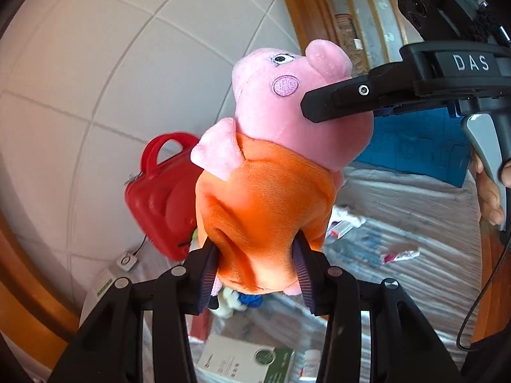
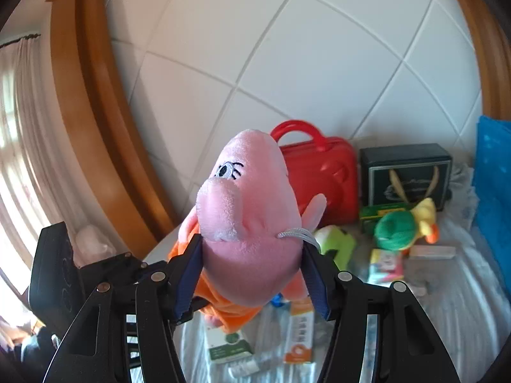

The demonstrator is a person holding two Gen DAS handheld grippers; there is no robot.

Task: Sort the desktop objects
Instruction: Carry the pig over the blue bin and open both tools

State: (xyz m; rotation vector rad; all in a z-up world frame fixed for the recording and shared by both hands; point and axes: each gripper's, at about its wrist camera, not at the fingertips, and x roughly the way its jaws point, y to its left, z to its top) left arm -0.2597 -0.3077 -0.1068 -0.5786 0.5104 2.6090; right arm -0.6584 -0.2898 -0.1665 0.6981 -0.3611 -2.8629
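From the left wrist camera, the left gripper (image 1: 255, 265) clamps the orange dress of a pink pig plush (image 1: 271, 159), its blue-ribbed pads pressed into the fabric on both sides, holding the toy aloft above a cluttered bed. The right gripper (image 1: 316, 102) reaches in from the right, one black finger lying across the plush's head below the snout. A red toy case (image 1: 159, 191) stands behind the plush against the white padded headboard (image 1: 111, 63), and a white-and-green carton (image 1: 242, 360) lies on the striped bedcover (image 1: 415, 223) below. From the right wrist camera, the right gripper (image 2: 252, 274) pinches the pig plush (image 2: 249, 217) by its head, both pads bearing against the pink fabric, the orange dress hanging beneath. Behind it stand the red toy case (image 2: 322, 172) and a dark green box (image 2: 405, 172), with a green-and-yellow duck plush (image 2: 405, 223) just in front of the box and an orange-and-white carton (image 2: 300, 335) flat on the bedcover (image 2: 447, 287).
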